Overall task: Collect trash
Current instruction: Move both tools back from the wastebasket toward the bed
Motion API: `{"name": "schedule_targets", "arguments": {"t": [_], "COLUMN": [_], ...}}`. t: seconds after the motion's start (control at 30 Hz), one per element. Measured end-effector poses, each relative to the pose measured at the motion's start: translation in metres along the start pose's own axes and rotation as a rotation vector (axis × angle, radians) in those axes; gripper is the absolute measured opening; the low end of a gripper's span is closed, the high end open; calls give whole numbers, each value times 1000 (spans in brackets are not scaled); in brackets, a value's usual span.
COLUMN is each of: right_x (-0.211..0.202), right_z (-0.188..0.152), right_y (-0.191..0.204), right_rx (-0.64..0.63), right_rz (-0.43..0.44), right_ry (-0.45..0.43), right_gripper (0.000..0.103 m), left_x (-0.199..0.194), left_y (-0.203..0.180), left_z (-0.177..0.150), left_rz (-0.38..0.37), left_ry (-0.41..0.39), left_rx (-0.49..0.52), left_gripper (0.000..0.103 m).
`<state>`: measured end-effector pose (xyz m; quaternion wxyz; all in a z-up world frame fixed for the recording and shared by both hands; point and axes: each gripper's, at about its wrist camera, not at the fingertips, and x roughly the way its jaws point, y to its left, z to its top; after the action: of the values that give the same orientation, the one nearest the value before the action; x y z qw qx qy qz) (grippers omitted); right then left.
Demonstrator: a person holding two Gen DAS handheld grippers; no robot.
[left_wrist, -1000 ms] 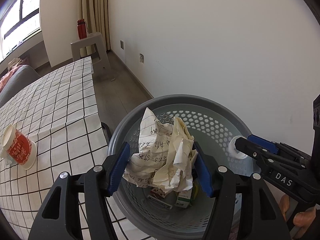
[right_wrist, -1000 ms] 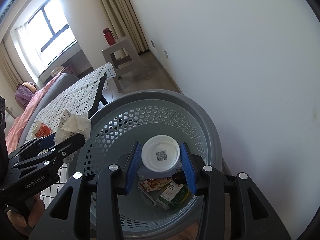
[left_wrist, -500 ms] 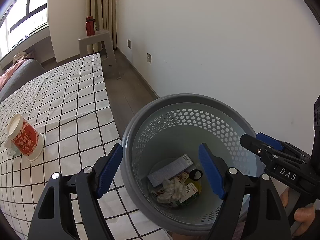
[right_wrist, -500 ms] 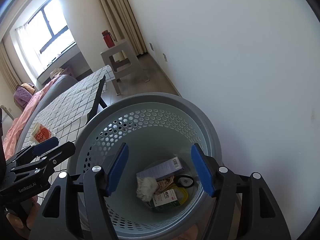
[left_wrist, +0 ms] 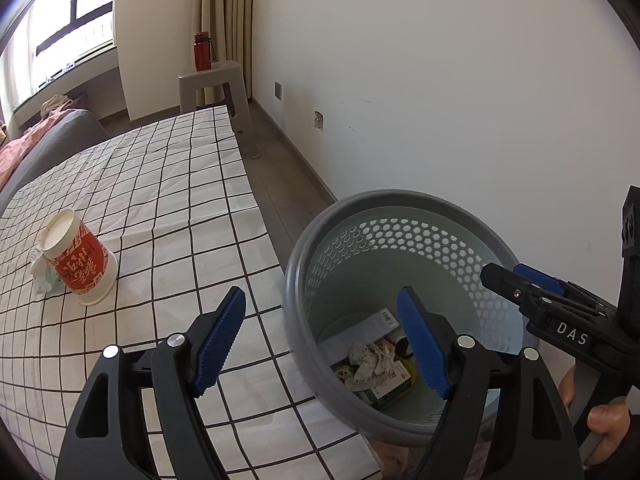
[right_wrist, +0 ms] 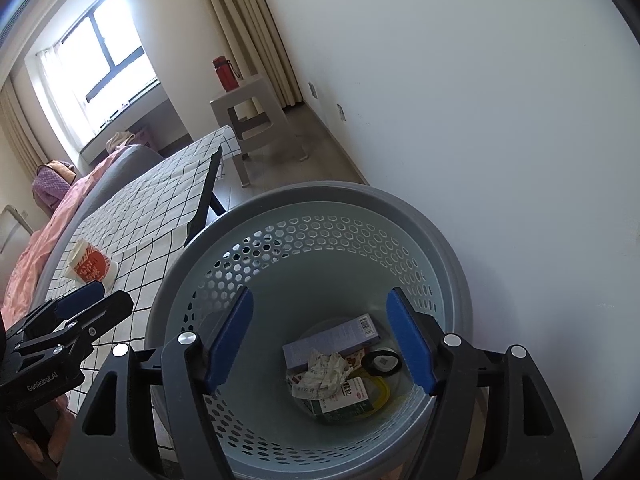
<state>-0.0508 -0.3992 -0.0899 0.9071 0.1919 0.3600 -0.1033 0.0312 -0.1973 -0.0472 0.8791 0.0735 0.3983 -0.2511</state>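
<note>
Both the left gripper [left_wrist: 322, 342] and right gripper [right_wrist: 320, 342] hang released and empty above the bin [right_wrist: 432, 216], while the light, crushable paper cup [left_wrist: 78, 258] on the table [left_wrist: 180, 200] probably wants a gentle mid-wall pinch.

the crumpled paper [right_wrist: 325, 372] hides part of the boxes beneath; box print too small to read

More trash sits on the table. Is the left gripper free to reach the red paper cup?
Probably yes: the left gripper is open and empty, and only bare tablecloth lies between it and the red paper cup.
</note>
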Motion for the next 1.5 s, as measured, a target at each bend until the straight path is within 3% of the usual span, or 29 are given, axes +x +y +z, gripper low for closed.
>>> {"name": "schedule_targets", "arguments": {"t": [0.57,1.07,1.5], "right_x": [18,47,83], "right_z": [-2,5,11], "right_y": [86,182,271], "right_rx": [-139,-225,-374], "right_rz": [46,132,235], "right_ry": [21,55,113], "right_gripper": [74,76,76], "left_x": [-48,-92,-93], "left_y": [102,210,287], "left_z": [-13,-10,-17], "left_rz": [94,231,340], "left_ry": [-37,-60,-41], "left_rx": [-149,-263,-375], "left_gripper": [75,75,75]}}
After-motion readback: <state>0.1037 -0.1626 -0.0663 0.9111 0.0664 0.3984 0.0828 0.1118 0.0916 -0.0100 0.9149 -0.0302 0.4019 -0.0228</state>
